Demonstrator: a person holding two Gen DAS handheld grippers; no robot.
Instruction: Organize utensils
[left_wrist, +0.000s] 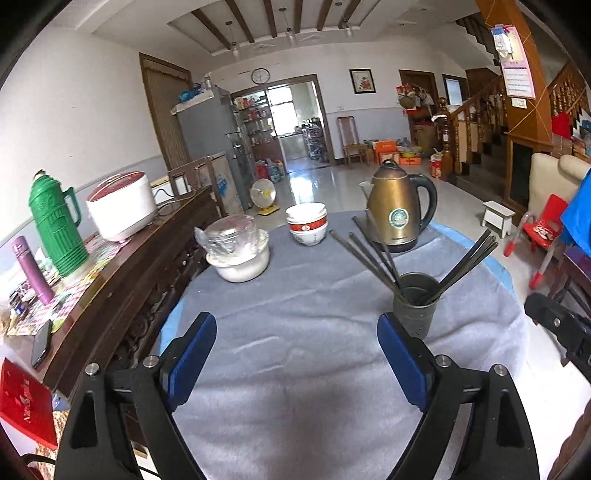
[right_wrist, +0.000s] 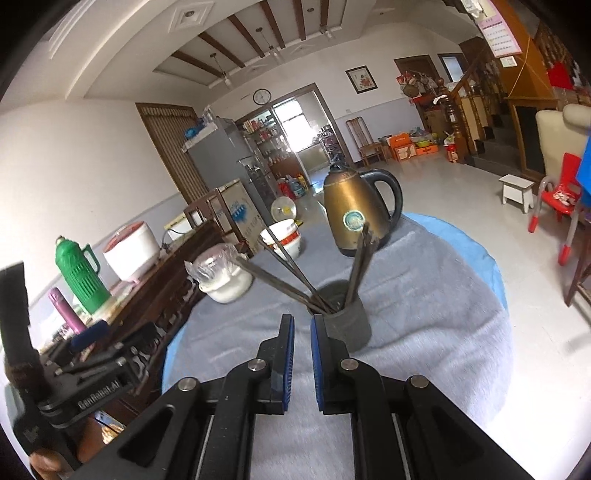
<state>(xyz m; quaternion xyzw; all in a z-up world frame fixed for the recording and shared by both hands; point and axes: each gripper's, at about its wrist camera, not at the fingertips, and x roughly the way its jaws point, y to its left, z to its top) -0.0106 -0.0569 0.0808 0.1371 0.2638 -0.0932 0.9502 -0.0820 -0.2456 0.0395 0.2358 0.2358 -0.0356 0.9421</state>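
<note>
A dark grey holder cup (left_wrist: 415, 314) (right_wrist: 349, 325) stands on the grey tablecloth (left_wrist: 295, 295). Several dark chopsticks (left_wrist: 369, 254) (right_wrist: 280, 280) lean out of it to the left, and another bunch (left_wrist: 469, 262) (right_wrist: 360, 258) leans right. My left gripper (left_wrist: 296, 319) is open, with only cloth between its blue pads; the cup stands just beyond its right finger. My right gripper (right_wrist: 302, 319) is shut with nothing in it, its tips close in front of the cup's left side.
A bronze electric kettle (left_wrist: 397, 210) (right_wrist: 354, 214), stacked bowls (left_wrist: 307, 223) and a white pot with plastic wrap (left_wrist: 240, 254) stand at the table's far side. On the left, a wooden sideboard (left_wrist: 140, 280) carries a green thermos (left_wrist: 55, 221) and rice cooker (left_wrist: 122, 206).
</note>
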